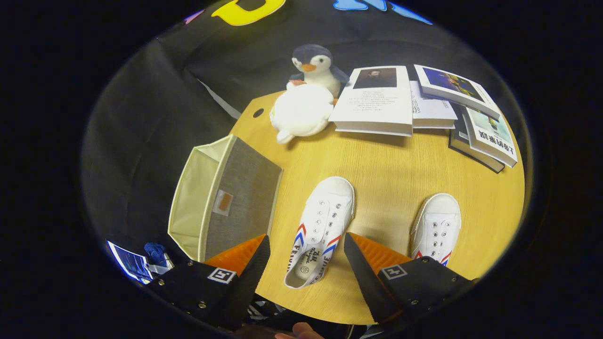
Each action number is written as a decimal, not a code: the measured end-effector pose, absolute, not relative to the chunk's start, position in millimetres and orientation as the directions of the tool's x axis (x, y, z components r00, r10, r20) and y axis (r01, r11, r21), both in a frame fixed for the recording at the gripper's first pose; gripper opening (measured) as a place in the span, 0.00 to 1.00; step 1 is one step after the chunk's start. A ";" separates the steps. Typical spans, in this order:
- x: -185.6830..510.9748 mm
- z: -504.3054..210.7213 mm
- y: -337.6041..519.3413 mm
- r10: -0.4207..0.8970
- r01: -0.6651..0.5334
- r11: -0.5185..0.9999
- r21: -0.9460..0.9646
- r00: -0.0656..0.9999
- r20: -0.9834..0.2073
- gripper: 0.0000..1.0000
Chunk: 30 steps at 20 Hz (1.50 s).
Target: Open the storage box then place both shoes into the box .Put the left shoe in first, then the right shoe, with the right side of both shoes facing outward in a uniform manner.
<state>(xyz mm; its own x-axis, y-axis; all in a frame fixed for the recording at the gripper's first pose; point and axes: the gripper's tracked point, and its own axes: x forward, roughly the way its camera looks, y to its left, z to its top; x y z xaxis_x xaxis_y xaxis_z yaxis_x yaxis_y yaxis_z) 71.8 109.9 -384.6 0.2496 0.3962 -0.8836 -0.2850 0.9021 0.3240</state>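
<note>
A grey fabric storage box [235,197] with a cream lining lies on its side at the left edge of the wooden table [391,160], its open mouth turned left, away from the shoes. A white sneaker [322,226] with red and blue stripes lies between my fingers and runs on ahead of them, toe pointing away from me. A second white sneaker [438,226] sits to its right, just beyond the right finger. My gripper [306,247] hangs open above the table, its fingers wide apart on either side of the first sneaker's heel without touching it.
A plush penguin [314,66] and a white plush toy [301,113] sit at the far side of the table. Several books [377,101] lie at the far right. A person's fingertip [297,332] shows below the fingers. A small blue object [155,254] lies on the floor left of the box.
</note>
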 end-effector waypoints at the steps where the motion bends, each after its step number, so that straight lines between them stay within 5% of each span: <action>1: 68.1 -395.4 108.8 0.379 -0.286 0.906 0.311 0.223 -0.898 0.96; 14: 54.2 -470.7 103.8 0.240 -0.310 0.929 0.201 0.092 -0.966 0.93; 17: 55.7 -477.5 102.1 0.212 -0.310 0.934 0.175 0.091 -0.973 0.84; 21: 50.2 -483.6 113.5 0.237 -0.234 0.947 0.221 0.042 -0.970 0.64; 22: 50.1 -483.4 113.8 0.236 -0.245 0.944 0.219 0.042 -0.971 0.48; 23: 52.1 -486.7 104.6 0.202 -0.273 0.945 0.181 0.053 -0.978 0.48; 24: 52.8 -480.2 106.0 0.214 -0.239 0.951 0.197 0.050 -0.976 0.20; 25: 51.4 -478.4 103.4 0.226 -0.185 0.959 0.213 0.051 -0.973 0.19; 26: 51.7 -474.1 102.7 0.231 -0.125 0.967 0.224 0.044 -0.972 0.04; 30: 52.1 -473.8 101.1 0.229 -0.113 0.968 0.226 0.020 -0.973 0.04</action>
